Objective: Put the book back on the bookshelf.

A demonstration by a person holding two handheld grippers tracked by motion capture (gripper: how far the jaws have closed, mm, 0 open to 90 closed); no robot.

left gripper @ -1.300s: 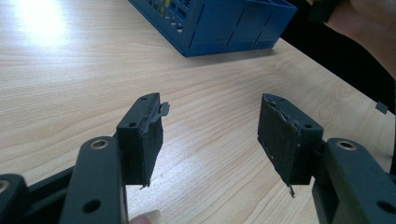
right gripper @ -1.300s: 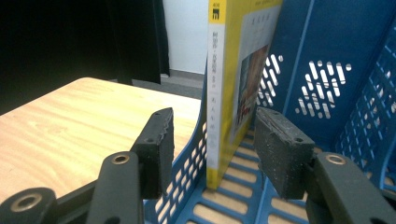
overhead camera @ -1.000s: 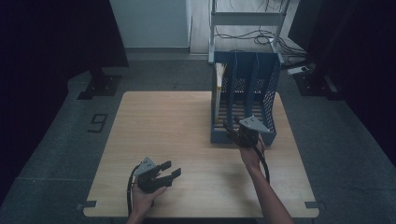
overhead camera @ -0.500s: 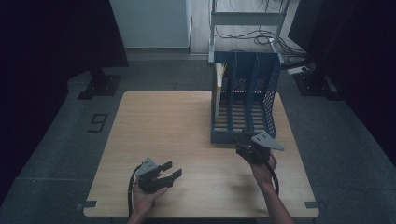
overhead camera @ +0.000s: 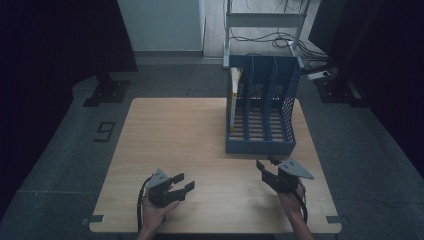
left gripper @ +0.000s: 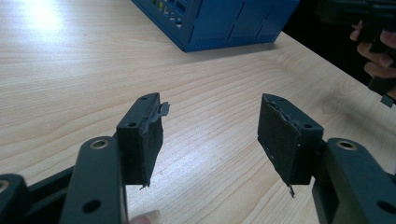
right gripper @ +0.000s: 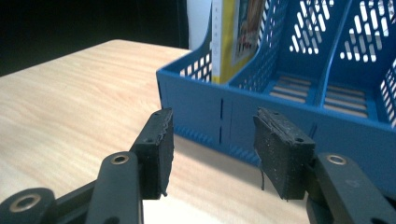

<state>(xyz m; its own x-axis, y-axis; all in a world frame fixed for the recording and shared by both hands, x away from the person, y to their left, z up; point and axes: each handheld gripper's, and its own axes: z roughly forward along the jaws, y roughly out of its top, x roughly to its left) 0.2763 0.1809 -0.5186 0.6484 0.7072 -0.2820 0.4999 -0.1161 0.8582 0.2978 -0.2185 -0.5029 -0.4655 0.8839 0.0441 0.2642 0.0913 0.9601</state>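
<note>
Here the right gripper (overhead camera: 266, 168) hovers just in front of the low front wall of the blue file rack (overhead camera: 260, 146), its jaws parted with nothing but air between them; in the right gripper view the two black pads (right gripper: 161, 147) frame that front wall, and behind it the rack's slotted floor and perforated dividers rise. The hand (overhead camera: 290, 197) that holds this gripper comes in from the table's near edge, a little to the right of the rack's front right corner. A yellow-spined book (right gripper: 232, 35) stands upright in the rack's leftmost compartment, against the outer wall, while the other compartments that can be seen hold nothing. The left gripper (overhead camera: 181, 184) rests low over the wooden table (overhead camera: 170, 135), well apart from the rack and off toward its front left, jaws also standing wide and empty; in the left gripper view its worn pads (left gripper: 144, 133) point across bare wood toward the rack's blue corner (left gripper: 219, 23), with the other hand's fingers at the upper right edge. The left hand (overhead camera: 155, 210) grips its tool from below, near the table's front edge. Beyond the rack, behind the table, stands a grey metal frame (overhead camera: 265, 20) with cables on the floor.
</note>
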